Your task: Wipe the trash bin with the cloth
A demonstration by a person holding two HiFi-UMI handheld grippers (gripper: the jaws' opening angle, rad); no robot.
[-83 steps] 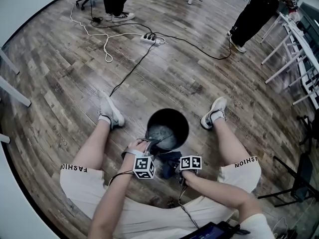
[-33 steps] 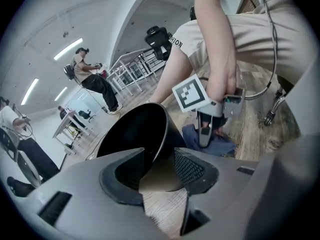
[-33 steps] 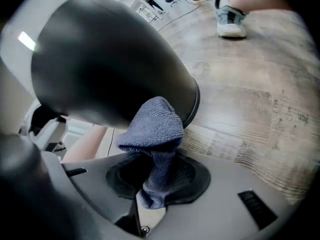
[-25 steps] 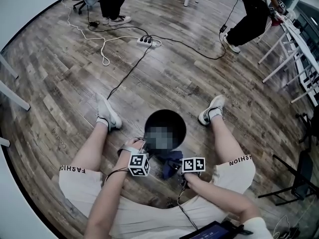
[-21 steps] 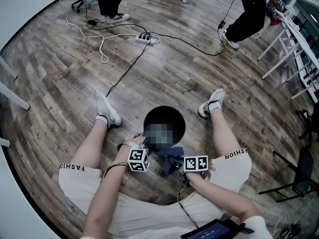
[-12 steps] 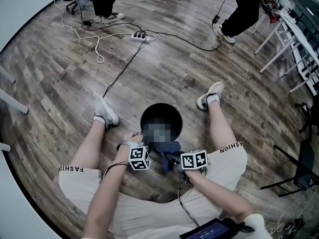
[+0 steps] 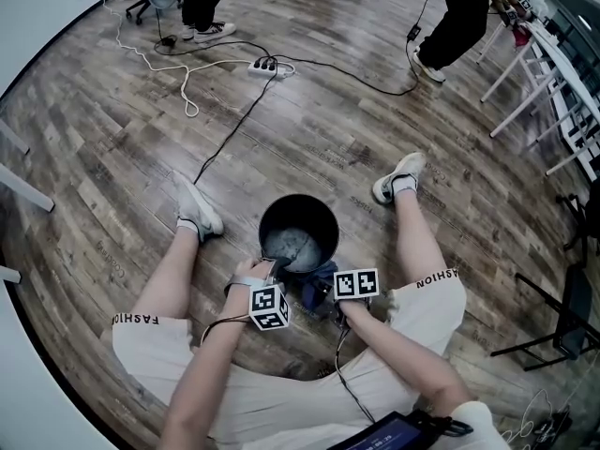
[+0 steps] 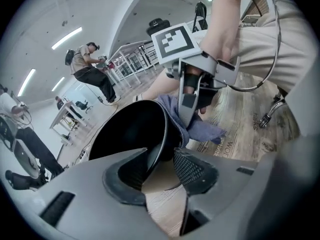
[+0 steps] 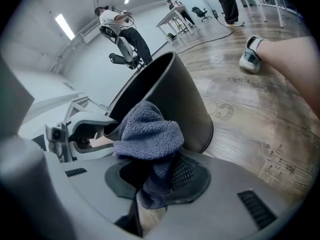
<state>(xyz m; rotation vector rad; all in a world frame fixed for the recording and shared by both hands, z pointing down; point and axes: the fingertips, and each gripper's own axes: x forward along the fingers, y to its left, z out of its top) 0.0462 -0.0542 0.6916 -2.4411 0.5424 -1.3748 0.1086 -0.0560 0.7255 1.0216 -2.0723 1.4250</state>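
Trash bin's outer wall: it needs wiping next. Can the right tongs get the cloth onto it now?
Probably yes: the right tongs grip the cloth right beside the trash bin, nothing between.

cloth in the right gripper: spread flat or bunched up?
Bunched. The cloth is a wadded lump clamped between the right gripper jaws, beside the trash bin outer wall; nothing is spread flat.

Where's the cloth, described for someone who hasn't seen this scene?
Find the seated person's legs on the wooden floor; the black trash bin sits between them. At the bin's near outer wall, a bunched blue-grey cloth is pinched in the jaws of the right gripper. It is the only soft, nubby thing beside the smooth black bin.
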